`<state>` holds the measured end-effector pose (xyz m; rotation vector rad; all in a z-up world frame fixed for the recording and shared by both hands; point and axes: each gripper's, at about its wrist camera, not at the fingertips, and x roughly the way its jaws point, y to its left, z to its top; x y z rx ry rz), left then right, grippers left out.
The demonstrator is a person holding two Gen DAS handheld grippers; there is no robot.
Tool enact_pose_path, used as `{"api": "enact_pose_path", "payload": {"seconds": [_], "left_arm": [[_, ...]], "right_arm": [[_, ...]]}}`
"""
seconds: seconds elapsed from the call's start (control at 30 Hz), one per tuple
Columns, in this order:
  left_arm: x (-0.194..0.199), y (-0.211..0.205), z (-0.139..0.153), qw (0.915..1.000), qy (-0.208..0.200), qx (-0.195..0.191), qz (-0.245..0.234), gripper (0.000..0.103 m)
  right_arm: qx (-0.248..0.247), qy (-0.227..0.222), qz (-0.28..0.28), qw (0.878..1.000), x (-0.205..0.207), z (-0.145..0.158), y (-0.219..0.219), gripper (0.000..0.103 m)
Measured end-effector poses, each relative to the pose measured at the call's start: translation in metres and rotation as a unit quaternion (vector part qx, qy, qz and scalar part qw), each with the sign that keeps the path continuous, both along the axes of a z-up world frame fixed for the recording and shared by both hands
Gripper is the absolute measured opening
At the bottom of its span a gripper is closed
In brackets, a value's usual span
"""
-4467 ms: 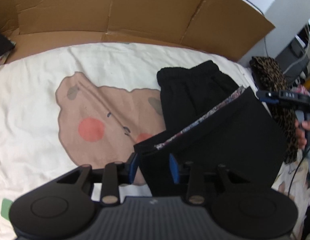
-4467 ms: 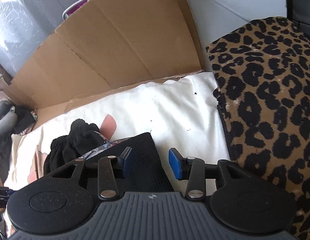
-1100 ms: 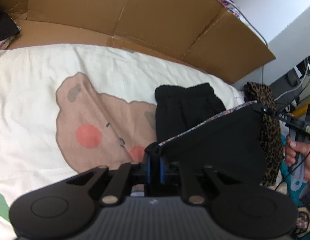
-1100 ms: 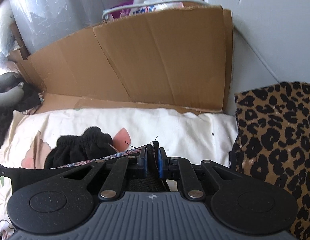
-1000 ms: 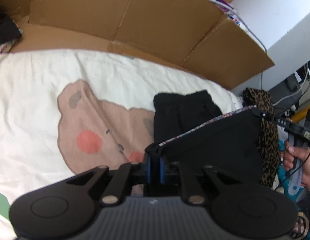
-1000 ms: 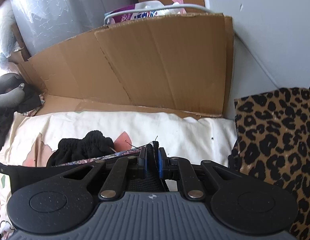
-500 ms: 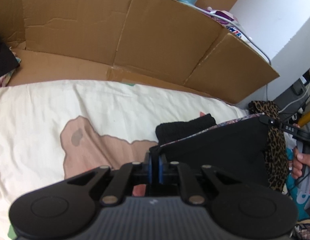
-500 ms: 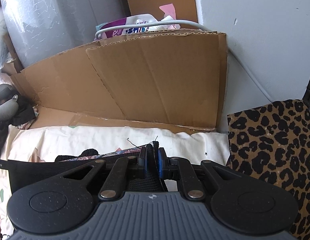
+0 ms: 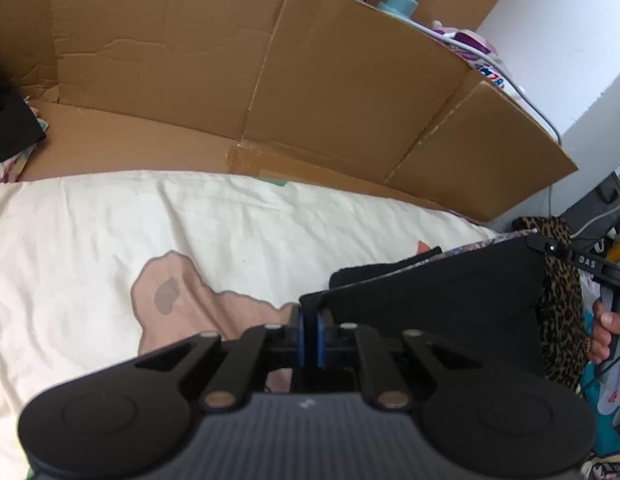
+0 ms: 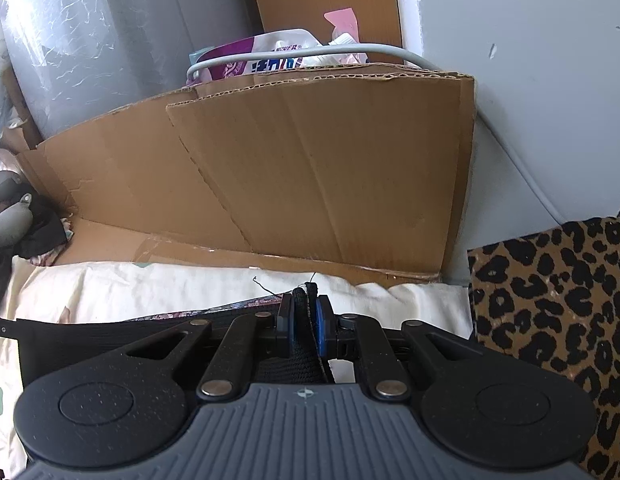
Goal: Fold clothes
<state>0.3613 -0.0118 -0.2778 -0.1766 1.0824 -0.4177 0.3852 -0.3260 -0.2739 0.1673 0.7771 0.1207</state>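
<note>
A: What is being folded here?

B: A pair of black shorts (image 9: 437,300), lying partly on the bed sheet (image 9: 110,232) in front of the cardboard (image 9: 270,80). The lower edge is being held up off the bed, stretched between the two tools.

A: Are both gripping it?

B: Yes. The left hand-held gripper (image 9: 308,334) is pinching one corner of the black cloth tight between its blue pads. The right hand-held gripper (image 10: 303,330) is clamping the other corner the same way, with a loose thread sticking up above the pads.

A: So which step is this?

B: I'd judge it's the fold-over: the raised hem is being carried toward the waistband (image 9: 373,272), which is resting on the sheet farther back.

A: And next?

B: Probably both corners need laying down level over the waistband, keeping the edge taut, before letting go. The leopard-print cloth (image 10: 557,320) is lying just beside, so it's worth keeping clear of it.
</note>
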Motion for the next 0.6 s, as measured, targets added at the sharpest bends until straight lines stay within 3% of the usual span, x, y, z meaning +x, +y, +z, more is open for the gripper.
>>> {"api": "enact_pose_path", "payload": {"seconds": [0.2,0.47,0.6], "left_arm": [[0.010,-0.001,-0.007,1.0000,0.003,0.005,0.000,0.006],[0.022,-0.001,-0.039,0.9996,0.024,0.004,0.013,0.006],[0.024,-0.004,-0.037,0.9998,0.016,0.003,0.008,0.006]], "right_arm": [[-0.004,0.011,-0.010,1.000,0.011,-0.009,0.001,0.009],[0.000,0.045,-0.028,0.999,0.023,-0.042,-0.002,0.009],[-0.004,0.043,-0.032,0.999,0.022,-0.042,-0.004,0.009]]}}
